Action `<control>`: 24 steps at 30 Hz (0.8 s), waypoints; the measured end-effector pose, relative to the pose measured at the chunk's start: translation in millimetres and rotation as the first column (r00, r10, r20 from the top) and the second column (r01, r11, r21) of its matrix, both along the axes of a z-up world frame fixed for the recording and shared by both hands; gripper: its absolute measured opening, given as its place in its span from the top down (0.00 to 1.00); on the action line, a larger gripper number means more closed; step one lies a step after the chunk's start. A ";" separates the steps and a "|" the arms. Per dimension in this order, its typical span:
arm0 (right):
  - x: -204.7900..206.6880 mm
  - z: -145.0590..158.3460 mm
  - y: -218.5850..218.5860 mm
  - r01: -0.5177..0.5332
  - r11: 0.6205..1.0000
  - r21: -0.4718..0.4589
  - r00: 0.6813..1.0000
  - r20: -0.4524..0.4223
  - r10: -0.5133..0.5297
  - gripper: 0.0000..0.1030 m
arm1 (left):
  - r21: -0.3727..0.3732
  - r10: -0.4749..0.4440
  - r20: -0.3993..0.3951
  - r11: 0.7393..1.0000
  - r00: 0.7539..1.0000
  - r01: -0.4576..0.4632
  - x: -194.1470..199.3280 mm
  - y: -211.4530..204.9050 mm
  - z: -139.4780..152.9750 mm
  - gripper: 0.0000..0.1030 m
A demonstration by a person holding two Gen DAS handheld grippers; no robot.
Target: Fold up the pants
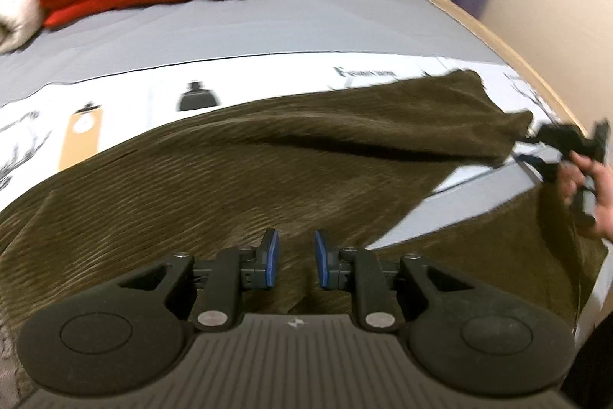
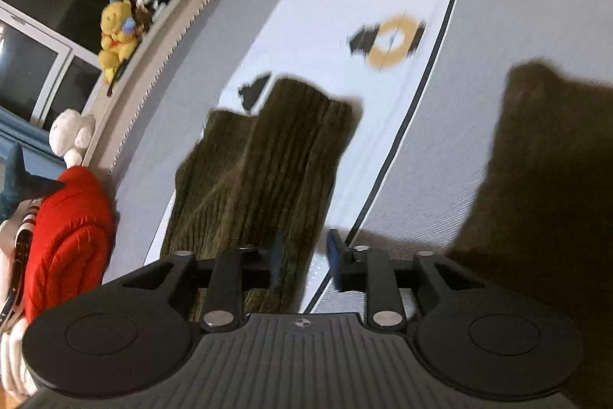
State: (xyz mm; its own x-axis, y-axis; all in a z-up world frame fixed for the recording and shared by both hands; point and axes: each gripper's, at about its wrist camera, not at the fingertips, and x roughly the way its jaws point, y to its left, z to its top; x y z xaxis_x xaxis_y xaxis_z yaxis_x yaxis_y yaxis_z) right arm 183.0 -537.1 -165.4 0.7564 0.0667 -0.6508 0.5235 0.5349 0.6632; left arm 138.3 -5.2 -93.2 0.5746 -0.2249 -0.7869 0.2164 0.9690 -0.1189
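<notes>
The bed point(image 1: 268, 25) is carrying the pants point(image 1: 230, 179), spread across the middle of the left wrist frame, one leg end reaching toward the right edge. The left hand-held gripper point(image 1: 295, 257) is hovering over the cloth with jaws apart, pinching nothing. The right hand-held gripper point(image 2: 304, 253) is likewise standing spread, cloth lying only by its left pad, so a closing grasp risks catching one layer and skewing the fold.

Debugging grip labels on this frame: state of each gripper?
Left gripper: open, pads apart above the olive corduroy pants, gripping nothing.
Right gripper: open; pants leg hem lies beyond it, unpinched.
</notes>
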 end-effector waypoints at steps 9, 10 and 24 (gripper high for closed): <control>27.9 -6.6 9.9 -0.036 0.999 -0.022 0.999 0.037 0.037 0.61 | 0.044 -0.125 0.003 0.991 0.992 0.124 26.2 -52.6 -39.9 0.44; 29.4 -7.2 10.2 -0.035 0.999 -0.024 0.999 0.041 0.036 0.61 | 0.055 -0.127 0.000 0.990 0.992 0.126 29.4 -58.2 -44.4 0.42; 34.7 18.0 15.9 -0.014 0.992 -0.124 0.997 0.073 0.023 0.90 | 0.226 -0.177 -0.036 0.957 0.983 0.181 45.8 -94.5 -89.3 0.74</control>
State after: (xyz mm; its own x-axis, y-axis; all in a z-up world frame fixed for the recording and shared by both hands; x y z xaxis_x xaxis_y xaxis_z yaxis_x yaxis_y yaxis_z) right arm 217.7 -521.2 -147.5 0.8023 0.0039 -0.5969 0.4643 0.6244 0.6281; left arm 184.2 -99.7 -182.5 0.5288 -0.1367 -0.8377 0.3888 0.9163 0.0959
